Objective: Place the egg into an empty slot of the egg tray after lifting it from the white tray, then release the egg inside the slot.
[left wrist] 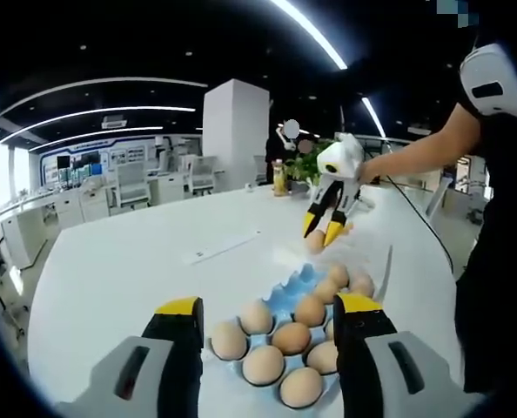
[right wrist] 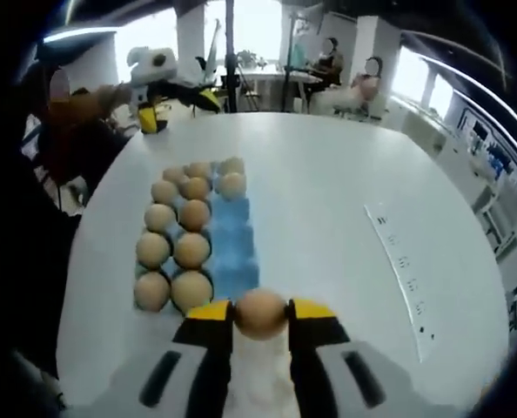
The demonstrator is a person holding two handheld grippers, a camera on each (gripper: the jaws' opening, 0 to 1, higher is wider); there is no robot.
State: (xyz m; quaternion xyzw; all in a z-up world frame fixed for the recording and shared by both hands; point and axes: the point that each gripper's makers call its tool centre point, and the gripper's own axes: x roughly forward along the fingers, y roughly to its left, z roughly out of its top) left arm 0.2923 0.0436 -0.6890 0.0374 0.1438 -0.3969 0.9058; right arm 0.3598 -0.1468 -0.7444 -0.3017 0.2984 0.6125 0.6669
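Note:
A blue egg tray [left wrist: 298, 283] lies on the white table, most slots filled with brown eggs [left wrist: 263, 364]. My left gripper [left wrist: 269, 312] hovers open just in front of it, nothing between its fingers. Beyond the tray, my right gripper [left wrist: 322, 237] points down, shut on a brown egg [left wrist: 315, 243]. In the right gripper view that egg [right wrist: 260, 313] sits clamped between the yellow fingertips, just short of the egg tray [right wrist: 232, 235], whose right column shows bare blue slots. The left gripper [right wrist: 178, 111] appears past the tray's far end. A white surface lies under the right jaws; its shape is unclear.
A thin paper strip [left wrist: 228, 246] [right wrist: 398, 261] lies on the round white table [left wrist: 137, 252]. A person's arm [left wrist: 415, 152] holds the right gripper. A plant and bottle [left wrist: 281, 178] stand at the far edge. Seated people [right wrist: 354, 83] are beyond the table.

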